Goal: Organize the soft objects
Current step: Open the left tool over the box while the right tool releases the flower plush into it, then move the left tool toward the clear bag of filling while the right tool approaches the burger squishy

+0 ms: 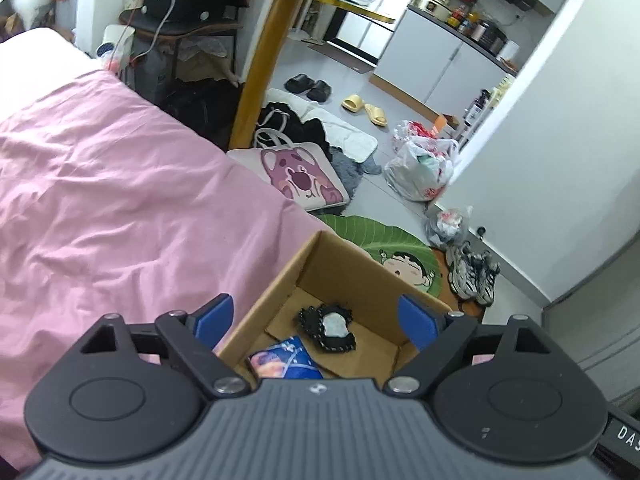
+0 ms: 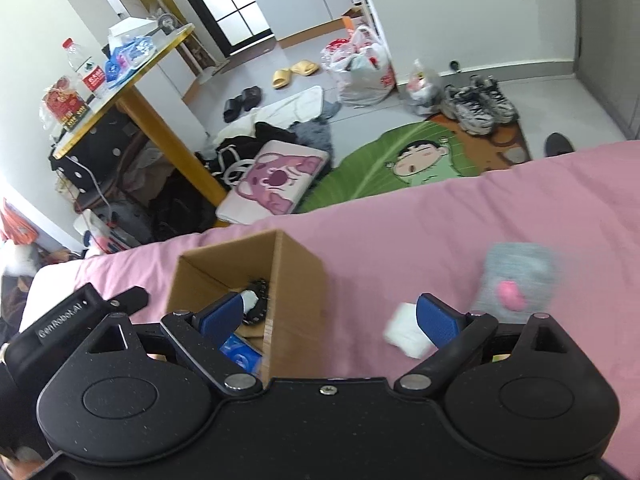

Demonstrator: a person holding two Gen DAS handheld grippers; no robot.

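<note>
Right gripper point(image 2: 330, 314) up close, fingers spread wide and empty, over the pink bed point(image 2: 500, 208). White cloth point(image 2: 402, 330) lies touching its right fingertip, grey sock point(image 2: 516, 276) just beyond to the right. Box point(image 2: 296, 280) sits left, open-topped. Left gripper point(image 1: 316, 320), also agape, hovers over the box. Right one's nearer; open bedding all round.

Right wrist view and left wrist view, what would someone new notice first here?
An open cardboard box sits on the pink bedsheet, already holding a black-trimmed item and a blue packet. To its right on the sheet lie a grey sock with a pink patch and a white folded cloth. Both grippers, left and right, are open and empty.
</note>
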